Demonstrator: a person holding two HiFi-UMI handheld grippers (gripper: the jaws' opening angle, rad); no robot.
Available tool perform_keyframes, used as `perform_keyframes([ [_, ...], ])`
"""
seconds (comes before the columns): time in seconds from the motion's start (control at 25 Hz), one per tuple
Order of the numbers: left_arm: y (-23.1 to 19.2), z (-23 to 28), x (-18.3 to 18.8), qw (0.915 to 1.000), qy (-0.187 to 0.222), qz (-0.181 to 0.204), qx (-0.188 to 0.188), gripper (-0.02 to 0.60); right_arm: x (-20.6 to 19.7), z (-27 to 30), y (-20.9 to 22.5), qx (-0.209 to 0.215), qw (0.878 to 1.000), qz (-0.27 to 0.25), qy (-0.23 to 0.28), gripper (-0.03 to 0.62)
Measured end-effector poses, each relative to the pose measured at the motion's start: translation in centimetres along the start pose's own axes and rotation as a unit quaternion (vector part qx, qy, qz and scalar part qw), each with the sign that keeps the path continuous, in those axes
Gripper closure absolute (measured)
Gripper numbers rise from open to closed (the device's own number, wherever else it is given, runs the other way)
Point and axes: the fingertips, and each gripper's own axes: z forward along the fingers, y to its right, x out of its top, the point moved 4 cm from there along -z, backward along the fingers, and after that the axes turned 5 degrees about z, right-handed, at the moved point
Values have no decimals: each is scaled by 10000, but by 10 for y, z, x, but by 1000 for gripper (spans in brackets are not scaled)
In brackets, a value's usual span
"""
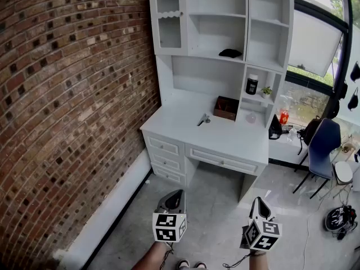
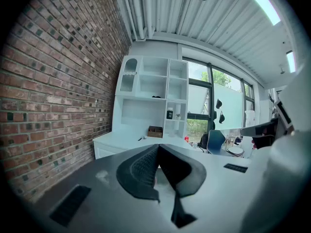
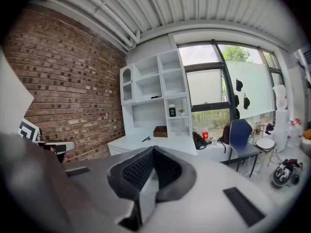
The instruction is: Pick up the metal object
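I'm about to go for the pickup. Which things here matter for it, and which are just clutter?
For the job:
- metal object, lying on the white desk
- left gripper and right gripper, jaws together, nothing between them

Lying about:
- brown box
- black jar
- small plant
- red bottle
- blue chair

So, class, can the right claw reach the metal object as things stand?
Probably not yet: the right claw hangs far short of the desk where the metal object lies, though nothing blocks the way.
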Motion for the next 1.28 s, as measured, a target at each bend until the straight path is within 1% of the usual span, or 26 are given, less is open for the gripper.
perform_keyframes([
  [0.16,1,-2,0,10000,-20,7,13,571,4,-1,-3,53,10000,19,25,594],
  [0.36,2,-5,0,10000,-25,5,31,571,2,1,-5,71,9999,-151,-35,592],
  [0.56,-1,-4,0,9999,-6,-37,143,570,-4,2,0,70,9999,128,-9,592],
  [0.72,-4,-4,3,9993,120,-304,205,569,0,2,3,70,9996,261,-15,592],
  [0.88,-1,-1,2,9993,58,-279,230,568,-3,2,12,16,9998,194,-34,592],
  [1.12,6,3,4,9994,90,-280,185,564,1,1,14,32,9993,381,4,592],
  [1.28,12,7,5,9995,78,-256,169,520,2,2,23,44,9994,351,3,592],
])
